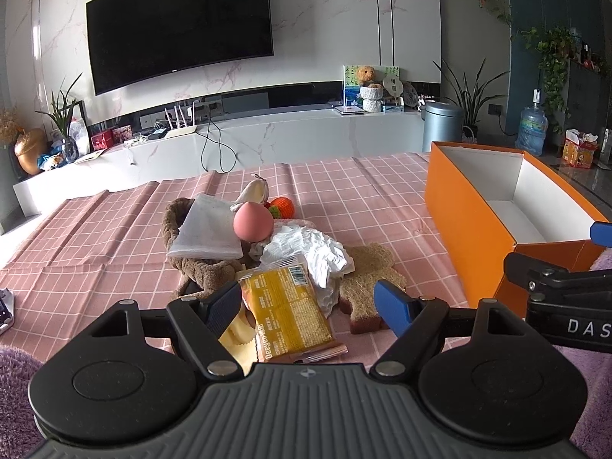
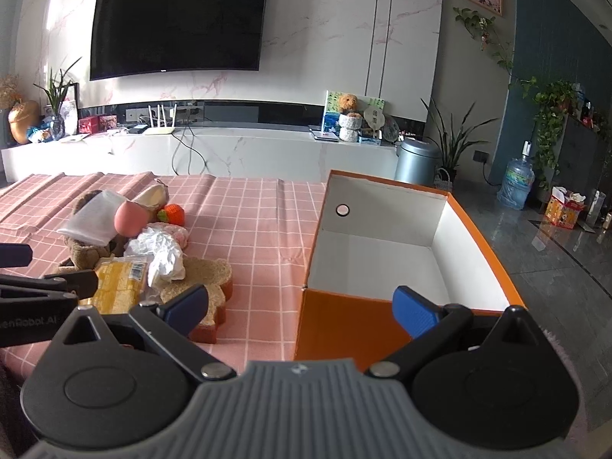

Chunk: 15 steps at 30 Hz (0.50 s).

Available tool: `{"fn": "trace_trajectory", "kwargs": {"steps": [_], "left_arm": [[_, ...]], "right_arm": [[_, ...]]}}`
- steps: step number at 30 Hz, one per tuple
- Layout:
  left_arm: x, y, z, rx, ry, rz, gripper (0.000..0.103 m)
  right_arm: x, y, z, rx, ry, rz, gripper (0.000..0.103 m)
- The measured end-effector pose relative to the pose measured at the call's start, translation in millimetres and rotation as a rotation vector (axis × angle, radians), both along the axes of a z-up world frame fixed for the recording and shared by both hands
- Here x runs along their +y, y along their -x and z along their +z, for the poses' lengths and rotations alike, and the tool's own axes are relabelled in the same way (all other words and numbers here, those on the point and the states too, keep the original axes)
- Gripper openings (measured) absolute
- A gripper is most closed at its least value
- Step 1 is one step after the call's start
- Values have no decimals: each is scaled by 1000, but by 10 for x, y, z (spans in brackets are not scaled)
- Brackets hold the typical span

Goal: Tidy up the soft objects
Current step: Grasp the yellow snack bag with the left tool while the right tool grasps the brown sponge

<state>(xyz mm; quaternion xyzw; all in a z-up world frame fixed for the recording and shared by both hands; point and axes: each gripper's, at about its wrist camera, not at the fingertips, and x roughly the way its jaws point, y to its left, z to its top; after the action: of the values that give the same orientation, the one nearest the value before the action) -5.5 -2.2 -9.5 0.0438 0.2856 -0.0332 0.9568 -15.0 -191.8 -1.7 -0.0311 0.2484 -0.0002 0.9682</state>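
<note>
While the left gripper (image 1: 310, 302) is gaping wide around the yellow crinkly snack packet (image 1: 287, 306), right gripper (image 2: 302, 310) hanging wide apart, straddling the orange cardboard box's (image 2: 344, 321) near wall.

Pink checked tablecloth (image 1: 114, 229) bears orange box (image 2: 344, 329), toast cushion (image 1: 371, 267)

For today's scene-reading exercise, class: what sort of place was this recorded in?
Most likely a home living room: a large wall-mounted television, a white media console with a router and ornaments, and potted houseplants.
</note>
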Motion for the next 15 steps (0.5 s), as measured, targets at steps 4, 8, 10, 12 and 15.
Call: {"fn": "trace_trajectory", "kwargs": {"steps": [4, 8, 10, 12, 15], "left_arm": [[78, -22, 52, 1, 25, -19, 93], [216, -66, 62, 16, 69, -8, 92], [286, -97, 59, 39, 77, 1, 90], [362, -123, 49, 59, 92, 1, 85], [482, -180, 16, 98, 136, 5, 83]], "right_arm": [[91, -5, 7, -12, 12, 46, 100], [222, -55, -5, -10, 15, 133, 88], [286, -98, -17, 4, 10, 169, 86], [370, -158, -39, 19, 18, 208, 84], [482, -275, -86, 70, -3, 267, 68]]}}
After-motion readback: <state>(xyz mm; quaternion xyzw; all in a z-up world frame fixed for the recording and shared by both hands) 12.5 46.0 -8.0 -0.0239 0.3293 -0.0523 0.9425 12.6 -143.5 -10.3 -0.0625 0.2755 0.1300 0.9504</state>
